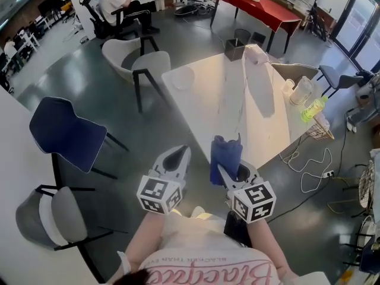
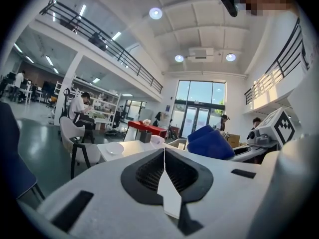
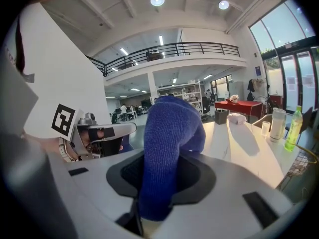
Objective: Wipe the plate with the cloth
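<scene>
Two grippers sit low in front of the person (image 1: 202,254), well short of the table (image 1: 208,117); on the right gripper (image 3: 158,193) the fingers are clamped on the blue cloth (image 3: 169,143), low on its bunched end; the rest stands up out of the jaws as a free wad, which I read as the wiping face kept forward; on the left gripper (image 2: 163,156) the fingers are pressed together with nothing between them; probably kept free to steady the plate, and it would need to open first; the plate (image 1: 182,76) is white, near the table's left corner, well apart from both grippers, and looks empty; the cloth isn't touching it, so wiping hasn't started, approach only.

Other containers sit on the table's far and right side: dark bin (image 1: 235,48) at the far end, contents not visible; clear lidded jug (image 1: 301,91), can't tell if filled; small cup (image 1: 288,86) beside it; green bottle (image 1: 313,108) just beside the jug, looks to hold yellow-green liquid; wire basket (image 1: 321,127) by the right edge, contents unclear; none sits between the grippers and the plate.
</scene>
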